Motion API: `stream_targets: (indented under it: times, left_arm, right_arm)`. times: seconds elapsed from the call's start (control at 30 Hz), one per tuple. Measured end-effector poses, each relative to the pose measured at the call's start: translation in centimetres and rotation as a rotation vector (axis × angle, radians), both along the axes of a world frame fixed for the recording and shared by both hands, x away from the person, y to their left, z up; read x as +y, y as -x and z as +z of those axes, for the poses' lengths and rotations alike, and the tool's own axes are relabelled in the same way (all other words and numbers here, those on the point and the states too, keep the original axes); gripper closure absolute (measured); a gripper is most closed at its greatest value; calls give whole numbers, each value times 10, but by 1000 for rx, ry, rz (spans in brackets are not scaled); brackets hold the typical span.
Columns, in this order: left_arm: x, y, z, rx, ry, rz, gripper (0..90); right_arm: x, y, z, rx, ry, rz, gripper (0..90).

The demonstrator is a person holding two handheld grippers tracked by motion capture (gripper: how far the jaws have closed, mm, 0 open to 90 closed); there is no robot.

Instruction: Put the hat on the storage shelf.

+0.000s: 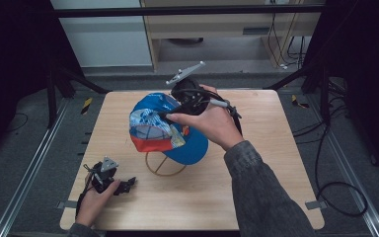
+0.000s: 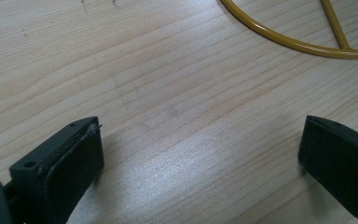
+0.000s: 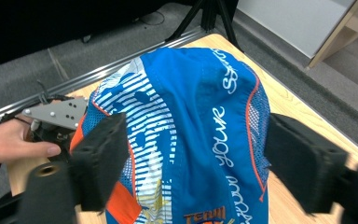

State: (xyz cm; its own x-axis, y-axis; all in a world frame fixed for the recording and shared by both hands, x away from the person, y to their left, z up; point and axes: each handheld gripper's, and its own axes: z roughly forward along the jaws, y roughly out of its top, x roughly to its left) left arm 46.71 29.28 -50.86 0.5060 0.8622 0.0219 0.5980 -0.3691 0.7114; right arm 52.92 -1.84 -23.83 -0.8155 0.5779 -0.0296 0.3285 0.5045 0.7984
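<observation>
The blue printed fabric cap point(image 1: 170, 129) sits on a yellow wire stand point(image 1: 164, 167) mid-surface, hiding most of the stand. The right gripper point(image 3: 191, 158) hovers at the cap's crown, fingers spread either side, not pinching. The left gripper point(image 1: 127, 185) rests near the light wooden surface's point(image 1: 256, 163) front-left edge, fingers spread wide, nothing between; bare wood surrounds it.

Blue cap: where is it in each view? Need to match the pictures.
High view: blue cap at table centre, on the yellow wire stand, under the right gripper.
Left gripper view: no cap; a curved piece of the stand's ring top right.
Right gripper view: cap centre frame, between the open jaws.
Shared landmark: the light wooden table.
</observation>
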Motion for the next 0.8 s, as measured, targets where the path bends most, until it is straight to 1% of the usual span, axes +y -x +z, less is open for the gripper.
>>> stream_targets:
  times: [0.1, 0.13, 0.2, 0.3, 0.33, 0.37, 0.4, 0.43, 0.47, 0.5, 0.53, 0.57, 0.6, 0.7, 0.73, 0.77, 0.8]
  left_arm:
    - [0, 0, 0, 0, 0, 0, 0]
    - [0, 0, 0, 2, -1, -3, 0]
    - [0, 0, 0, 2, 0, -2, 0]
    - [0, 0, 0, 0, 1, -1, 0]
    - [0, 0, 0, 0, 1, -1, 0]
    - [0, 0, 0, 0, 1, -1, 0]
    - [0, 0, 0, 0, 1, -1, 0]
    - [0, 0, 0, -1, 1, -1, 0]
    - [0, 0, 0, -1, 1, -1, 0]
    - [0, 0, 0, -1, 1, -1, 0]
    - [0, 0, 0, -1, 1, -1, 0]
    - [0, 0, 0, -1, 1, -1, 0]
    - [0, 0, 0, 0, 3, 1, 0]
    - [0, 0, 0, 2, -1, -2, 0]
    - [0, 0, 0, 0, -2, -3, 0]
    - [0, 0, 0, 0, -1, -3, 0]
    - [0, 0, 0, 0, -1, -3, 0]
  right_arm:
    - [-6, 3, -1, -5, -11, -13, 151]
    - [-11, 4, -3, -7, -12, -19, 108]
    - [-14, 5, -3, -10, -12, -23, 99]
    - [-26, 9, -5, -34, -23, -26, 68]
    - [-35, 12, -7, -45, -32, -34, 66]
    - [-35, 12, -7, -45, -32, -34, 66]
    - [-40, 13, -8, -49, -36, -35, 64]
    - [-50, 16, -10, -59, -36, -42, 63]
    - [-50, 16, -10, -59, -36, -42, 63]
    - [-60, 20, -14, -62, -48, -54, 64]
    - [-66, 21, -16, -63, -50, -62, 69]
    - [-66, 21, -16, -63, -50, -62, 69]
    - [-77, 24, -20, -68, -57, -83, 93]
    - [-94, 29, -27, -75, -62, -111, 107]
    - [-94, 29, -27, -75, -62, -111, 107]
    - [-100, 30, -30, -77, -64, -121, 109]
    - [-111, 33, -39, -81, -59, -141, 110]
